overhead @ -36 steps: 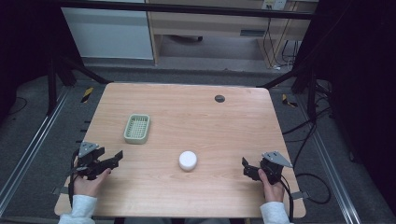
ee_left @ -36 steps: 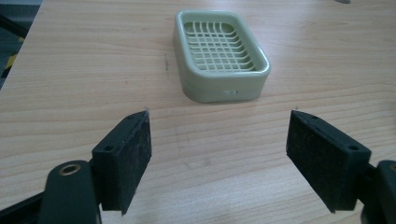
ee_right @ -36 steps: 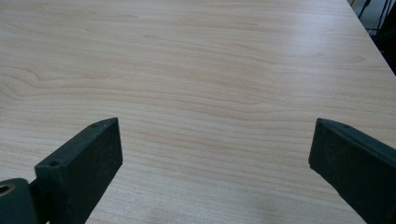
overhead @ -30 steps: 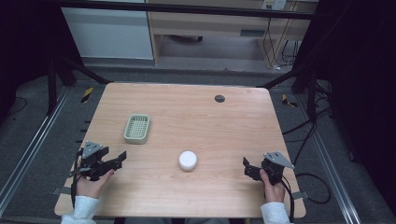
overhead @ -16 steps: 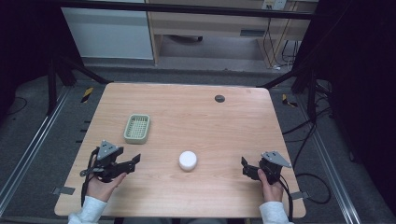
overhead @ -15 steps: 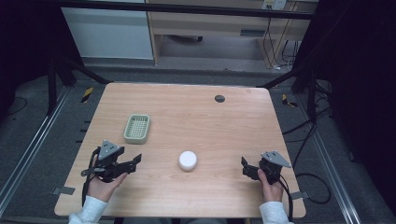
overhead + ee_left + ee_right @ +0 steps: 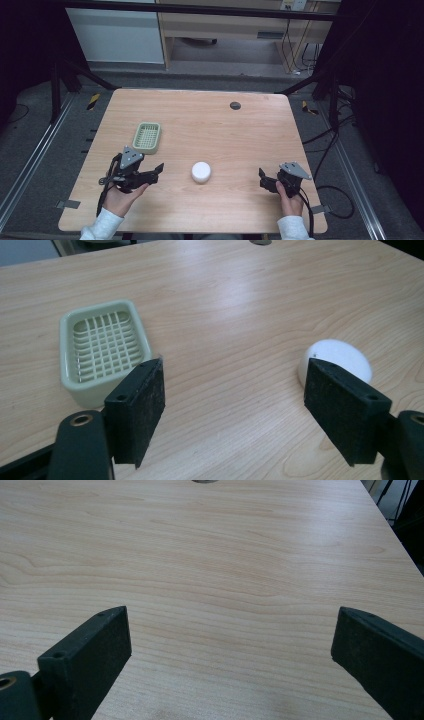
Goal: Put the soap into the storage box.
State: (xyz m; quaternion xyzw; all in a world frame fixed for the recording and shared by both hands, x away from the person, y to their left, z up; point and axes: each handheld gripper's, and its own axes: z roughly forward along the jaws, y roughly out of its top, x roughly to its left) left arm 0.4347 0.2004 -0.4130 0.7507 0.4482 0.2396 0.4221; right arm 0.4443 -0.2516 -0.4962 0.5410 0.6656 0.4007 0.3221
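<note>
— Where's our white round puck (image 7: pixel 201 171)?
— Mid-table, right of the left gripper (image 7: pixel 156 171), whose jaws gape wide, empty. It looks light, rigid, smooth; we'd pinch its curved sides.

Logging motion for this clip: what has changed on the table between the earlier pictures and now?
The left gripper has moved in from the table's left edge toward the white round object, stopping short of it near the green basket, jaws open and empty. The right gripper has barely shifted, also open. The white object, basket and table stayed as they were; nothing was grasped or released.
</note>
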